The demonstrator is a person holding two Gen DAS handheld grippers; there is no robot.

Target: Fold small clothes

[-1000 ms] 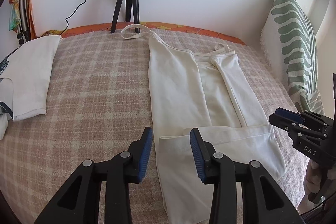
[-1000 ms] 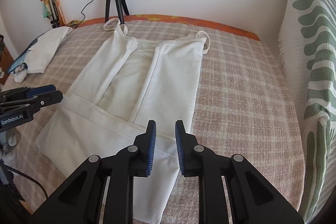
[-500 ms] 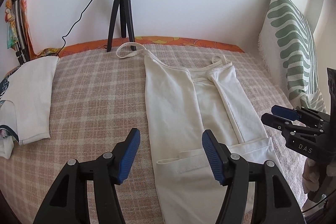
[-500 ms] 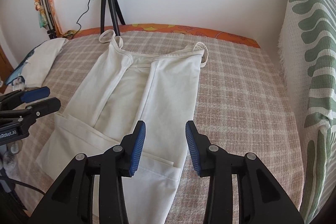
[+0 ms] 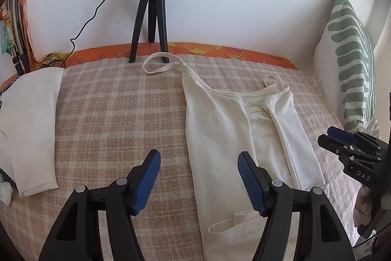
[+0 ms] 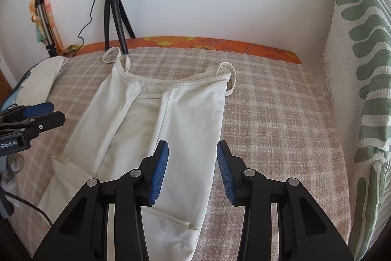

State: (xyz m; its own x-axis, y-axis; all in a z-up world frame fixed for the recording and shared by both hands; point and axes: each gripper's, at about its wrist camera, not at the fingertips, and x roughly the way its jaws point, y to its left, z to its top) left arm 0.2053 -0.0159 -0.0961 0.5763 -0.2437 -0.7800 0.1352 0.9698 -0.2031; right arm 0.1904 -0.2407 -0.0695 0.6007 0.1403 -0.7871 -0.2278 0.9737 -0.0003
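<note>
- Checked bed blanket point(image 6: 281, 114) carries a cream camisole point(image 6: 185, 119), sides folded inward, near hem turned up.
- Left tool point(image 5: 199, 181) and right tool point(image 6: 192, 169) hover wide, empty; final crosswise fold likely remains.

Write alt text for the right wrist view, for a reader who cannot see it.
A cream strappy top, both long sides folded inward, lies flat on a plaid blanket, with the open right gripper above its near edge. The left gripper shows at the left edge; a ring light tripod stands by the wall.
</note>
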